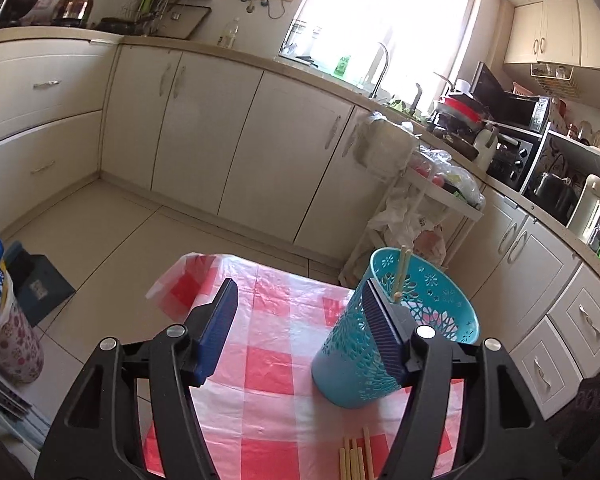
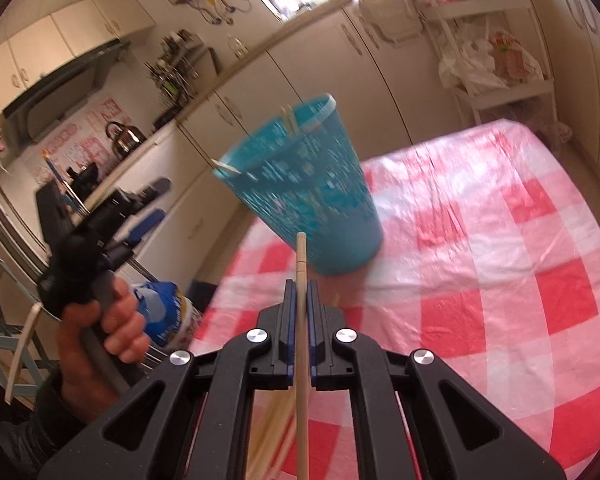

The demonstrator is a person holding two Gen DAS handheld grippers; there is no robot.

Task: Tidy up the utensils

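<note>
Right gripper (image 2: 299, 292) jaws clamp one chopstick (image 2: 301, 344), long axis pointing up-frame at the teal holder (image 2: 320, 200) just beyond; left gripper (image 1: 300, 320) jaws stand open, empty.

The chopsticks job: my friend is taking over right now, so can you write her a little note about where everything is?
Left gripper: open, empty, beside the blue holder.
Right gripper: shut on one chopstick, lifted and aimed toward the holder.
Blue holder: upright on the checked tablecloth, with chopsticks already inside.
Loose chopsticks: lying on the cloth at the near edge.
Done: some chopsticks are in the holder.
Left: drop the held one in, then collect the loose ones.
</note>
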